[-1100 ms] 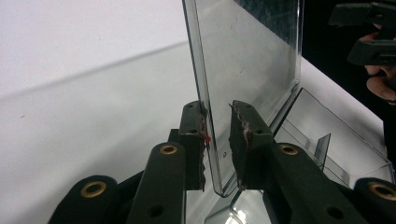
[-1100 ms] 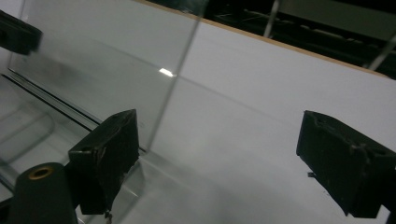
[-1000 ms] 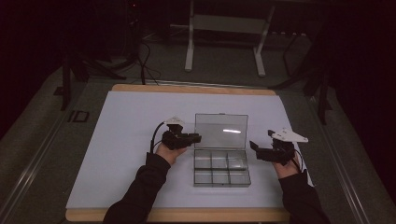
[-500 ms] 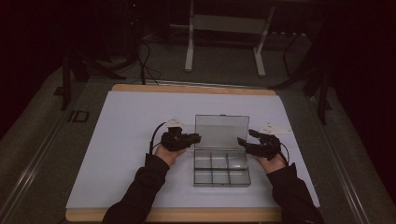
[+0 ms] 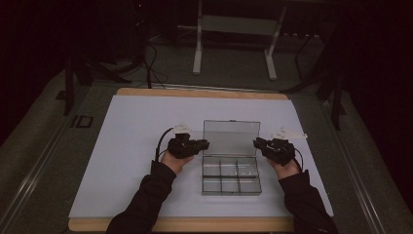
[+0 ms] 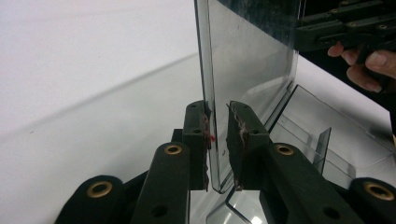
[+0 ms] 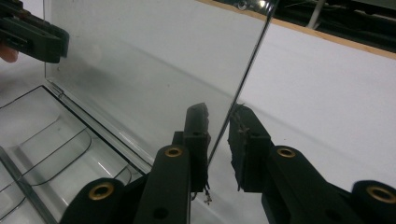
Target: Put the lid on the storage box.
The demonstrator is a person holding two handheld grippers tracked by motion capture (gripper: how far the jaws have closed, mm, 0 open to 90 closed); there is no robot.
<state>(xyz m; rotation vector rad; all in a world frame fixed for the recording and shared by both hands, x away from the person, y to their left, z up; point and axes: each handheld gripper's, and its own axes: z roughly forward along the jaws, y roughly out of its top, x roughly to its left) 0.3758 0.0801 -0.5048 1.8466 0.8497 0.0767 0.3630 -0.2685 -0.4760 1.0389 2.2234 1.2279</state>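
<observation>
A clear plastic compartment box [image 5: 231,176] lies on the white table cover, its lid [image 5: 231,138] standing upright at the back. My left gripper [image 5: 204,144] is at the lid's left edge. In the left gripper view its jaws [image 6: 217,112] are shut on the lid [image 6: 252,56]. My right gripper [image 5: 257,143] is at the lid's right edge. In the right gripper view its jaws [image 7: 218,116] stand open on either side of the lid's thin edge [image 7: 243,74], with small gaps showing. The compartments [image 7: 46,135] look bare.
The white cover [image 5: 131,126] lies on a wooden tabletop [image 5: 195,92]. Beyond the table's far edge the room is dark, with a metal stand [image 5: 234,44] and cables on the floor. The box sits near the table's front middle, between both hands.
My right gripper has moved left and forward from the table's right side up to the lid's right edge. The left gripper and the lid have stayed put.
</observation>
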